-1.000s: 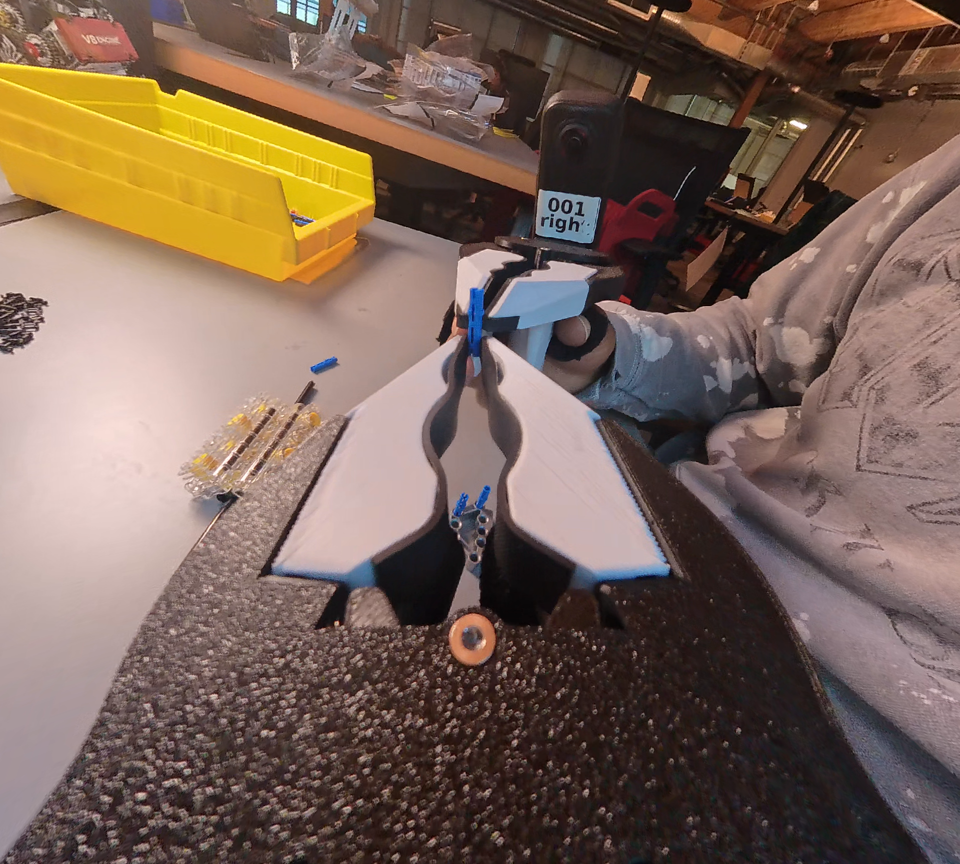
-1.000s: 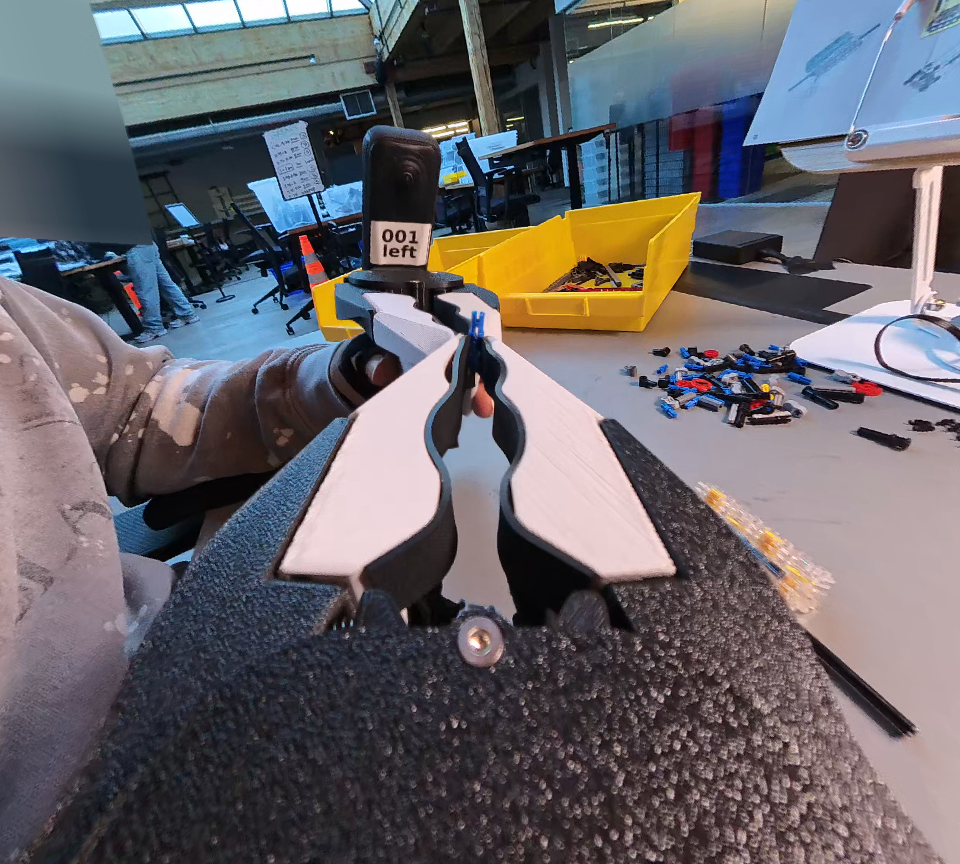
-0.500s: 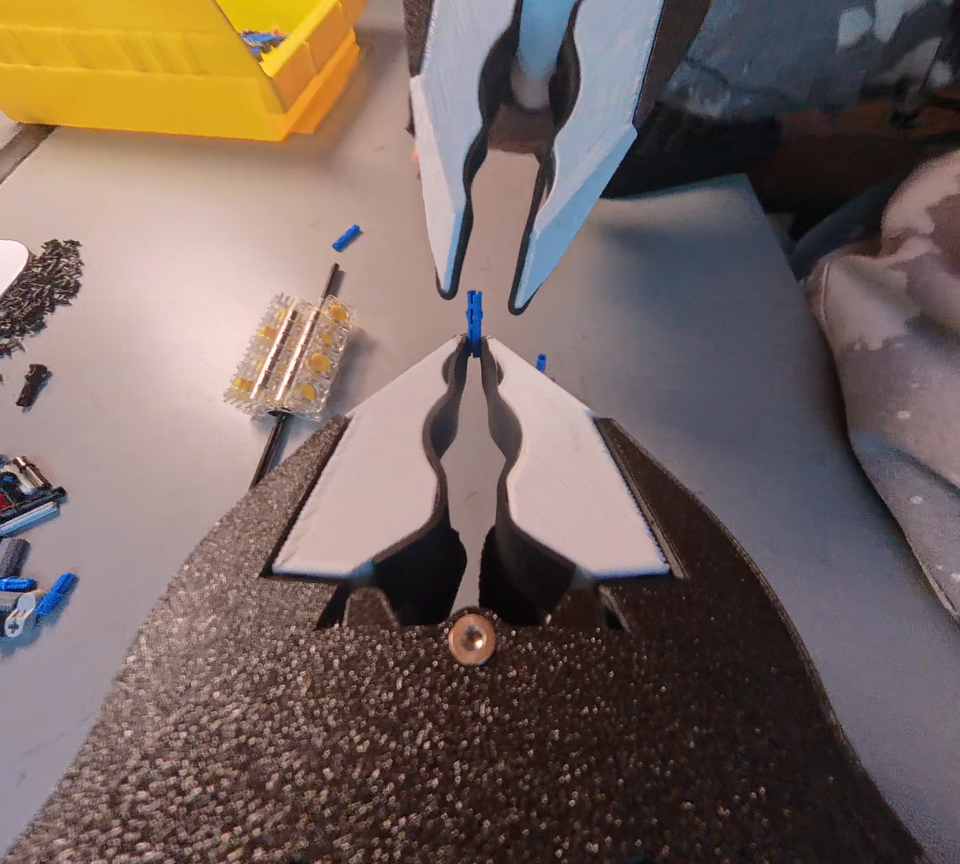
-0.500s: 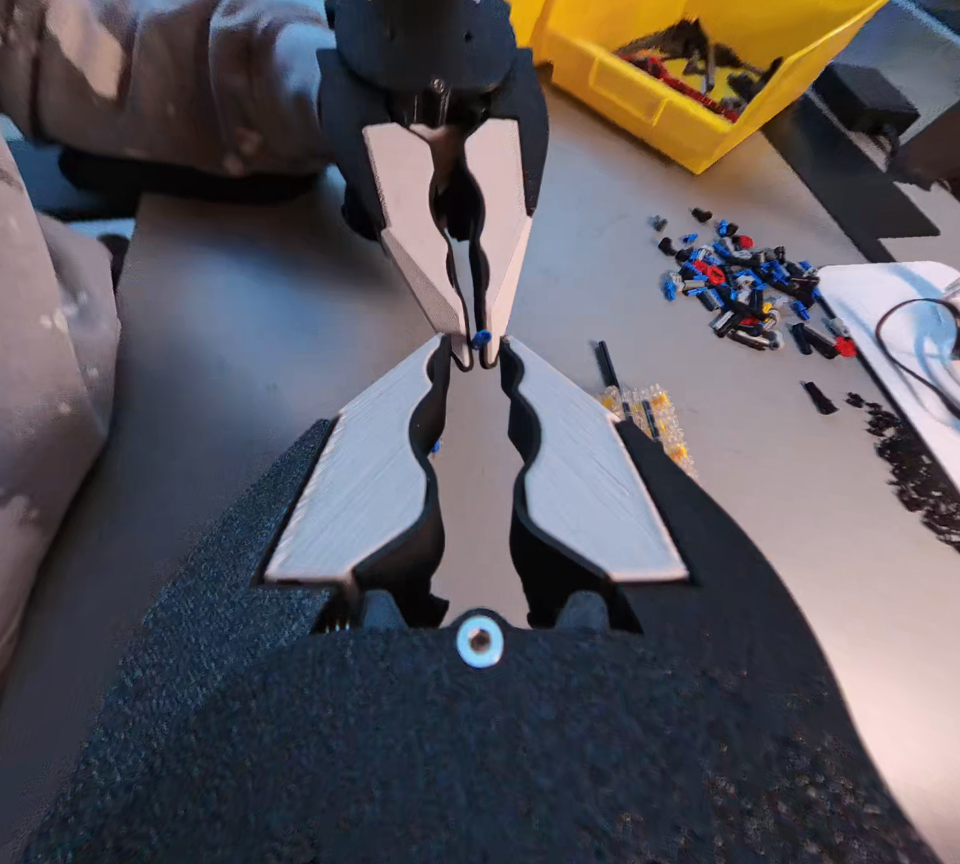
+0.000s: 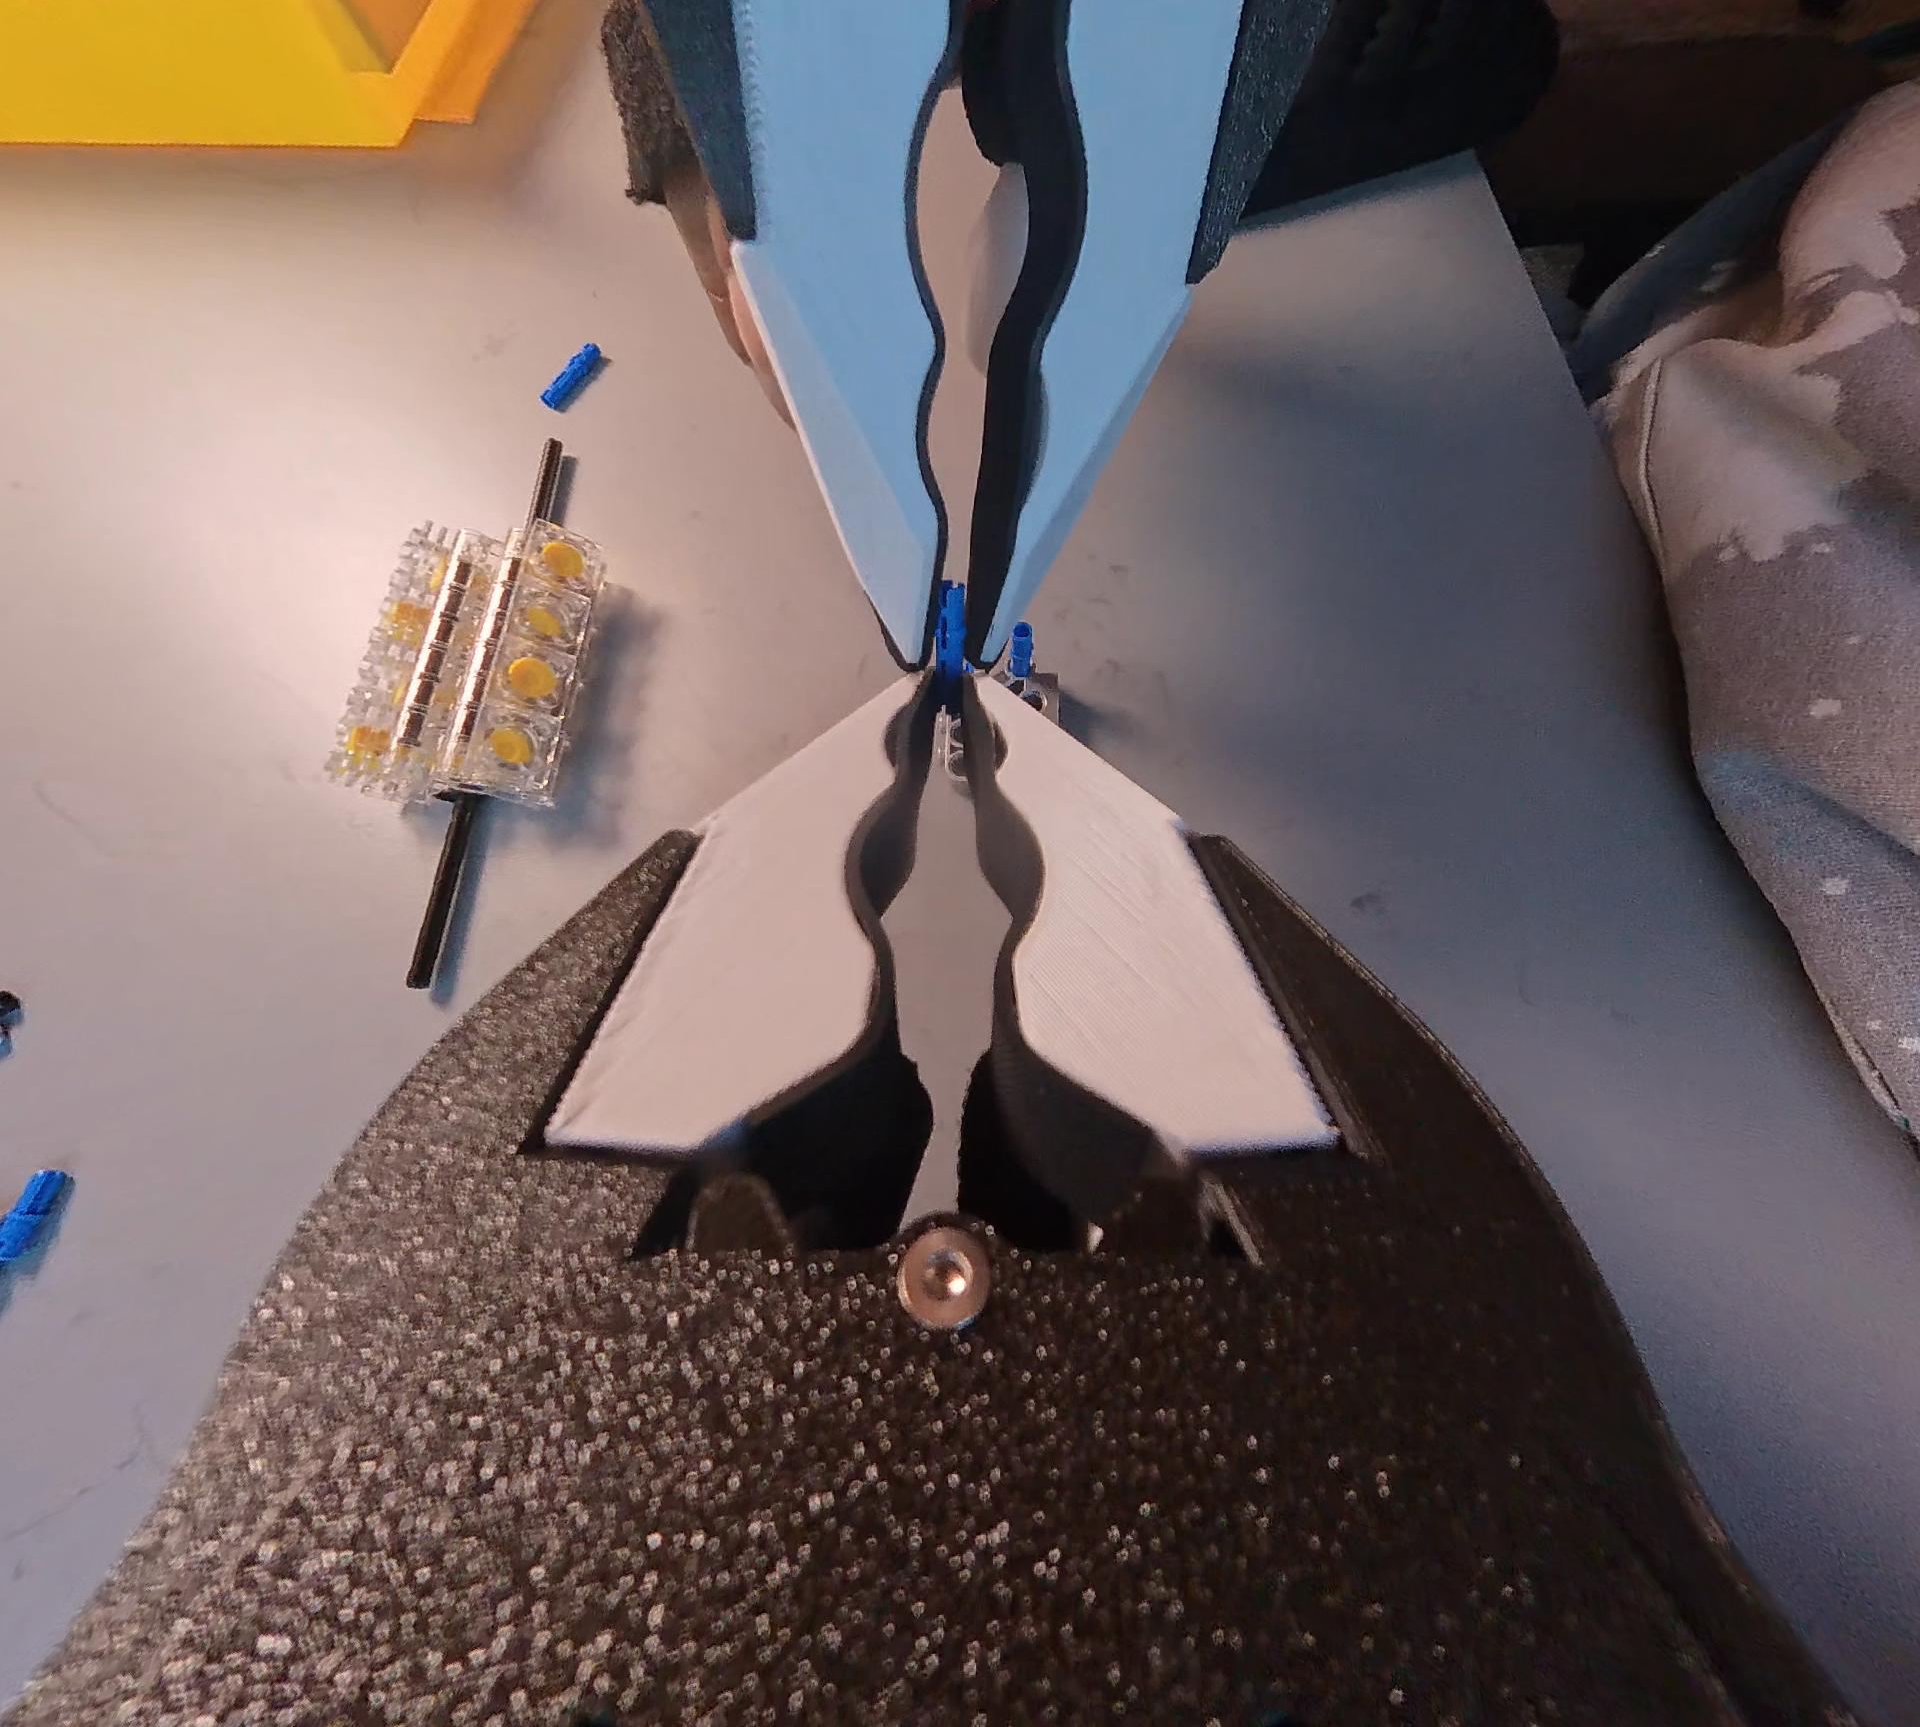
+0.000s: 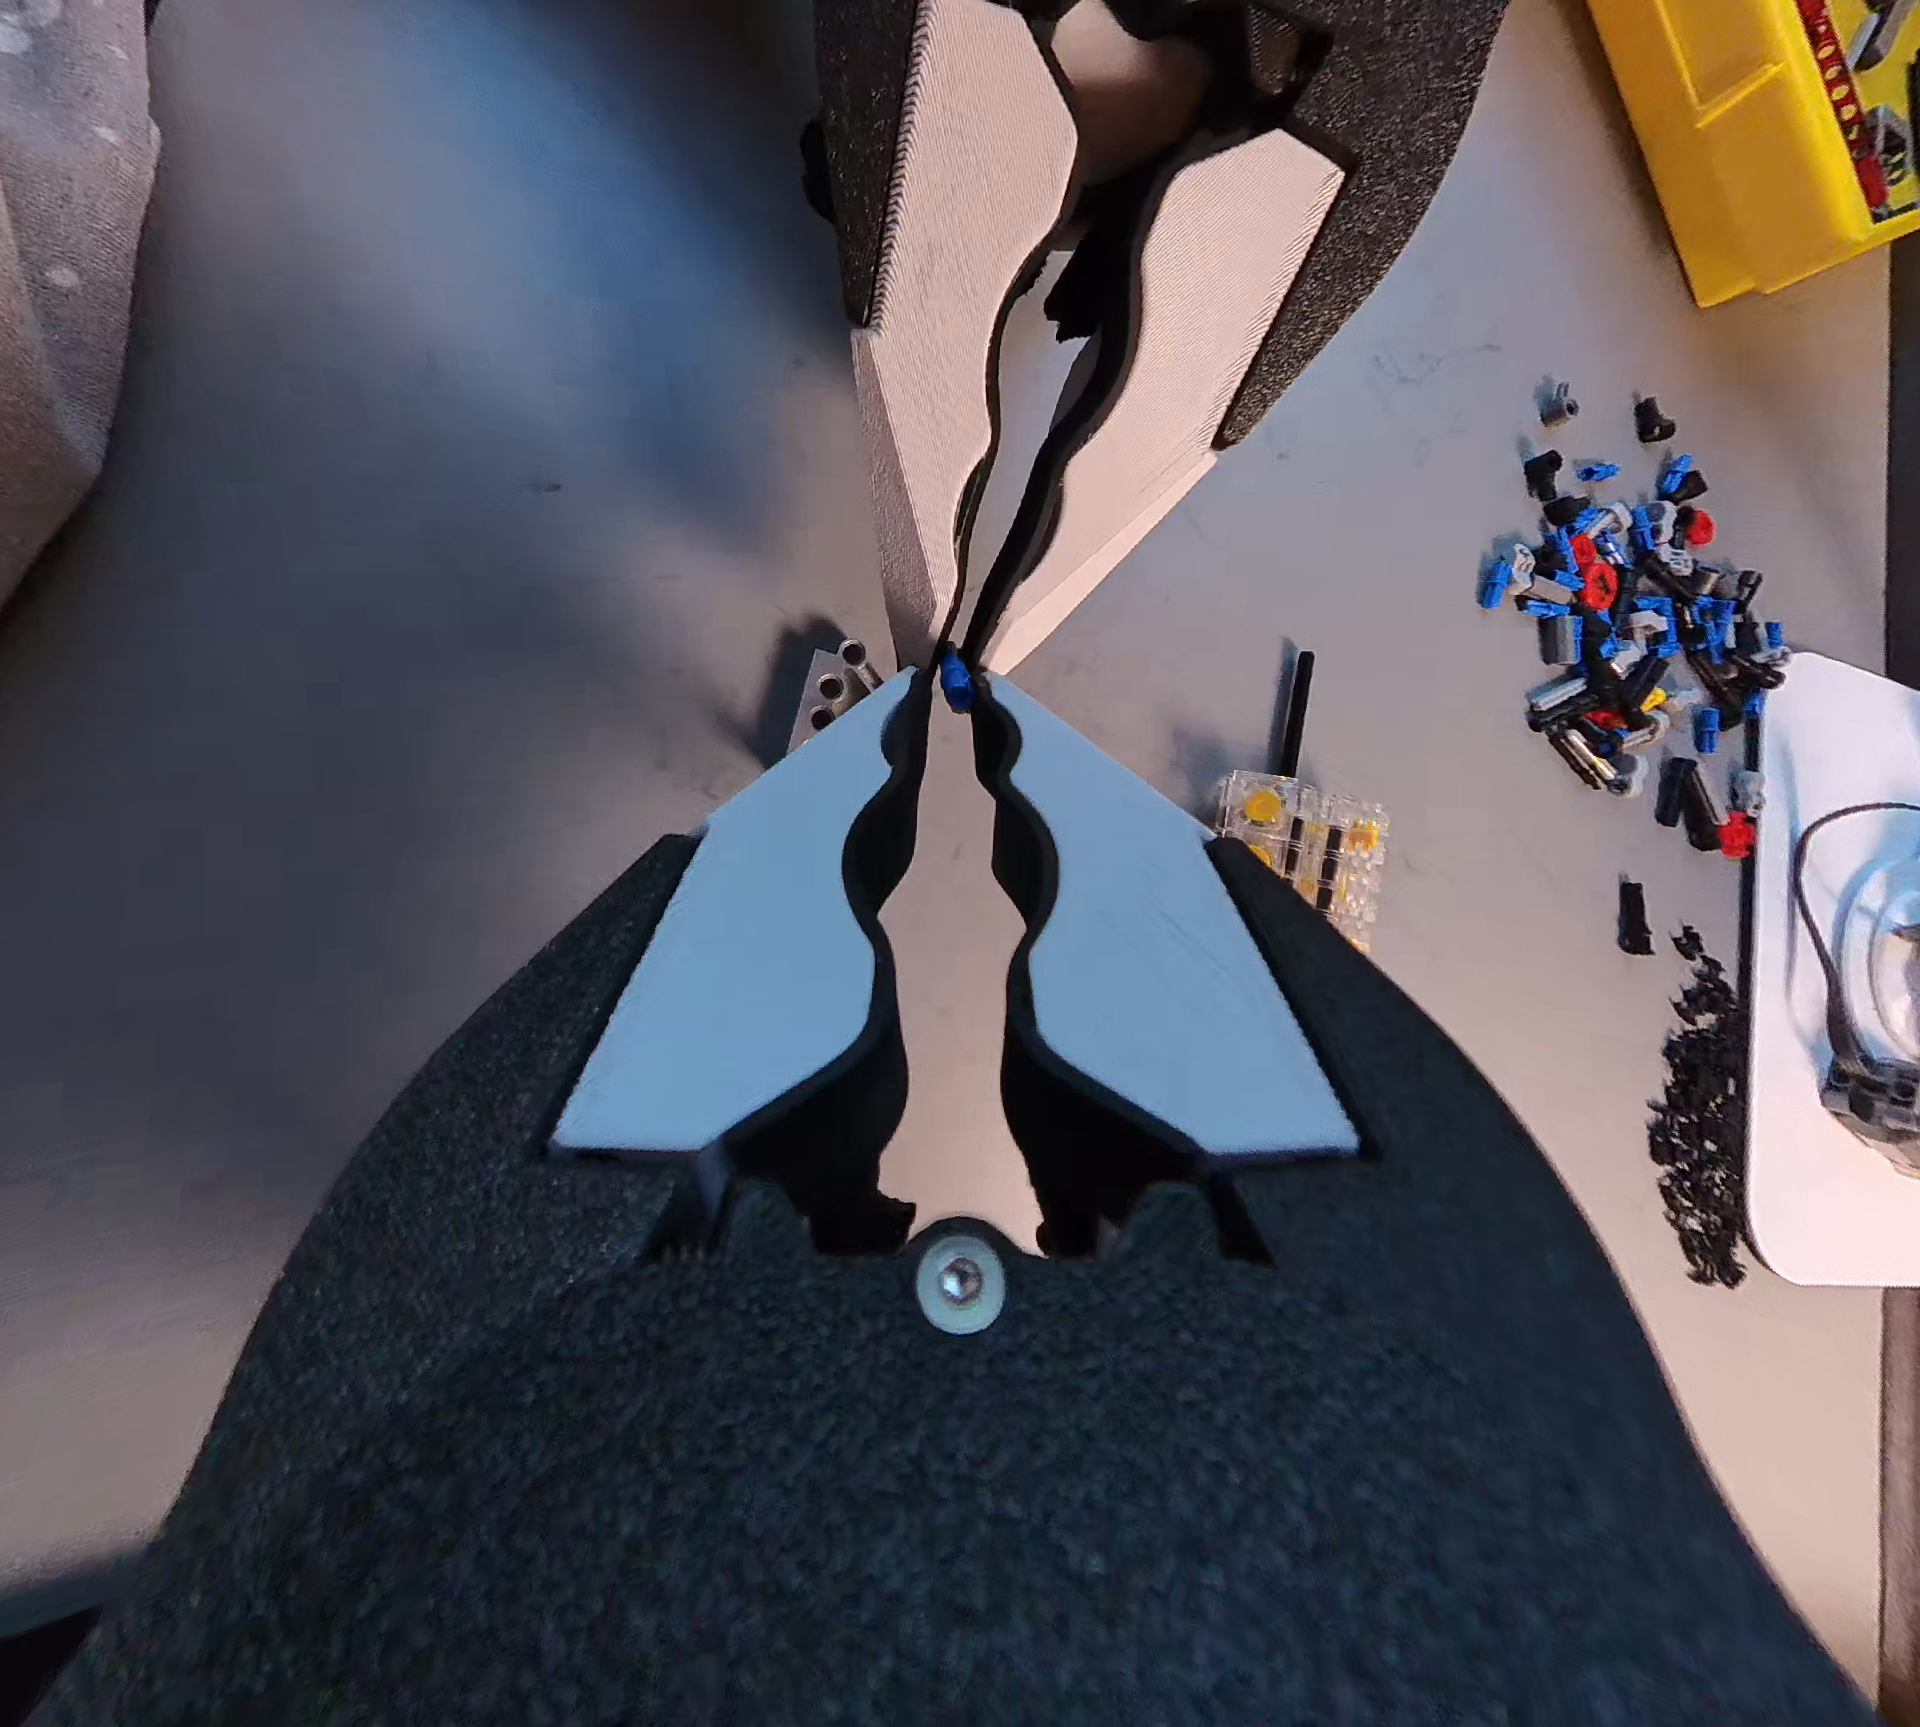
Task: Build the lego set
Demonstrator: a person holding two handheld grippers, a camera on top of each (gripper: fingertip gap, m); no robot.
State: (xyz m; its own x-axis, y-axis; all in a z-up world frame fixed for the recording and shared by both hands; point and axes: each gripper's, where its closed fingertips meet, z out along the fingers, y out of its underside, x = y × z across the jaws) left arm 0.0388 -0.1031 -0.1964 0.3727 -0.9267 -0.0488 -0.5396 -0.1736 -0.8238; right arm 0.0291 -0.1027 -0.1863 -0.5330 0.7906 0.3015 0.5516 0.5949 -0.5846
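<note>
The left gripper pinches the blue pin. The right gripper, nearly closed, hugs the pin too, maybe gripping. A grey beam lies just beside the pin.

I'm looking at a workshop or hobby assembly bench, seeing a smooth grey tabletop with yellow plastic parts bins sitting at its edges, one showing loose red and dark building-toy pieces inside. A scattered pile of small blue, black, red and grey plastic connector pieces is lying out, plus a heap of tiny black pins and a clear studded block with yellow discs on a black axle.
</note>
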